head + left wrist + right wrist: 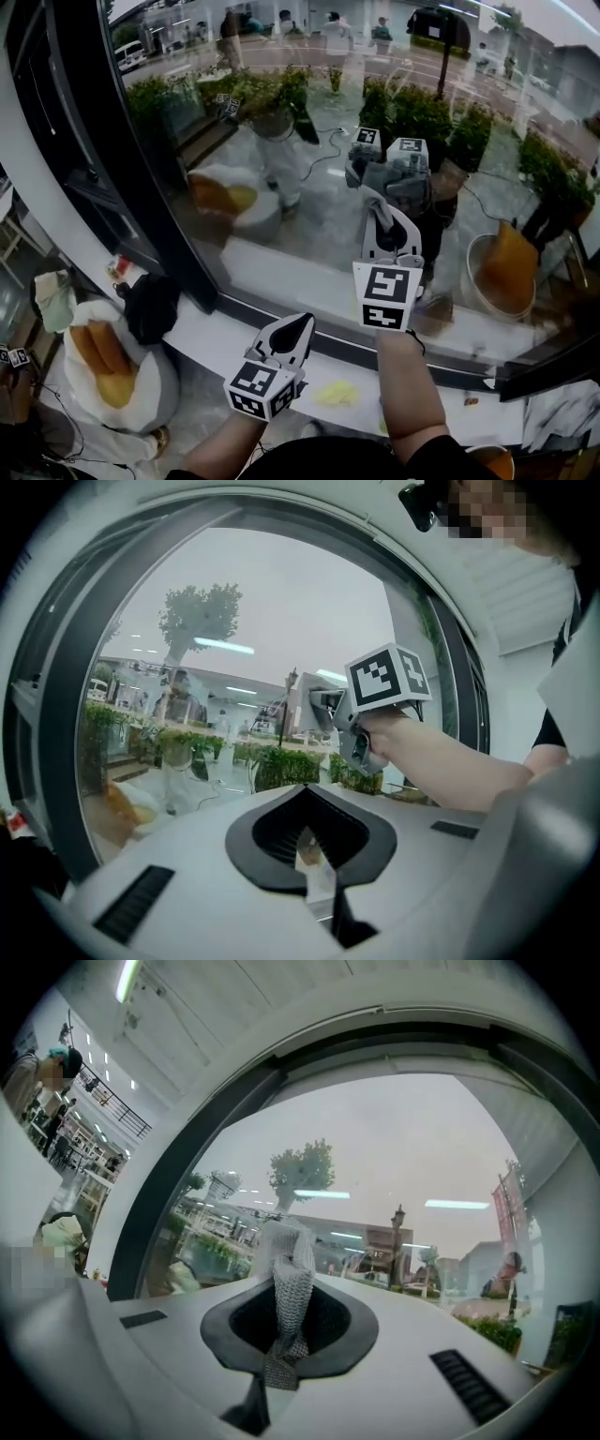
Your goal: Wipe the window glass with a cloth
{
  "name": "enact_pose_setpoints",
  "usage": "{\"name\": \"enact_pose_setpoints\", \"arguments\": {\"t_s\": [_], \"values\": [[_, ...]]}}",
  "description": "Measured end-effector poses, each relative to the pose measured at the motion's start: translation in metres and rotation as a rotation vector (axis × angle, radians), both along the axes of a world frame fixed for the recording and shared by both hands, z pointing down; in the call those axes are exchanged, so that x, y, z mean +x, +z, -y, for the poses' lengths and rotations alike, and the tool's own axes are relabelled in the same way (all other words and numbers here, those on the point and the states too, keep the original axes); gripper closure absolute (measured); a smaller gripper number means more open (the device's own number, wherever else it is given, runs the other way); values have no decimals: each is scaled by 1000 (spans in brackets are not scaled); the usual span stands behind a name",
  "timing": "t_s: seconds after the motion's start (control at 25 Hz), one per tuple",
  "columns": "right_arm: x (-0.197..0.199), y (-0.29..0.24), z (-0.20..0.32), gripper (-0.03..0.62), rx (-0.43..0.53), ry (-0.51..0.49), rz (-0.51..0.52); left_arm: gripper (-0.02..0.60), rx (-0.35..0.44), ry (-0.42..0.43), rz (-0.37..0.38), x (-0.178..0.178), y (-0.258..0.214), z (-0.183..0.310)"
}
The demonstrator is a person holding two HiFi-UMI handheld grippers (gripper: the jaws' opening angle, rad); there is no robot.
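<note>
Here, at the far left of the head view, a white beanbag seat [141,394] with an orange cushion [105,361] sits on the floor, and a black bag [152,306] rests at its upper edge. Beside them the dark window frame [141,197] runs down to the white sill [300,286].

Your left hand-held gripper [296,326] hangs low, just in front of the sill and apart from the pane. In the left gripper view its jaws [311,853] stand narrow, almost together, with nothing gripped between them. To its right a pale yellow patch [336,394] lies on the floor; what it is cannot be made out.

Further right, your right hand-held gripper [384,225] is raised higher, pointing at the window glass [309,122]. In the right gripper view its jaws [279,1335] are clamped on the cloth [287,1274], a grey waffle-weave strip that stands up from them towards the pane [403,1129]. In the head view the cloth [378,214] sits right at the glass, close to its own reflection; whether it touches cannot be told. Your forearm [405,394] runs up behind that gripper.
</note>
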State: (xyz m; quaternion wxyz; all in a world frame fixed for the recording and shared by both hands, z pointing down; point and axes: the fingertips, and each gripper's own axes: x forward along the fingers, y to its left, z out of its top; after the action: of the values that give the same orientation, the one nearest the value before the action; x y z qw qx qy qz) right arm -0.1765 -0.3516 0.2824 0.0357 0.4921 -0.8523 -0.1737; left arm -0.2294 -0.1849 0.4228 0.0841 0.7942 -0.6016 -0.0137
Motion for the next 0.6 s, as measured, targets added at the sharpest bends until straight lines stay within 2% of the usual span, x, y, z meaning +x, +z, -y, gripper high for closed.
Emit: {"name": "enact_pose_setpoints", "arguments": {"t_s": [0.16, 0.6], "values": [[-19, 9, 0, 554, -17, -23, -12, 574, -7, -19, -10, -13, 3, -3], [-21, 12, 0, 554, -23, -32, -30, 574, 6, -5, -25, -11, 2, 3]]}}
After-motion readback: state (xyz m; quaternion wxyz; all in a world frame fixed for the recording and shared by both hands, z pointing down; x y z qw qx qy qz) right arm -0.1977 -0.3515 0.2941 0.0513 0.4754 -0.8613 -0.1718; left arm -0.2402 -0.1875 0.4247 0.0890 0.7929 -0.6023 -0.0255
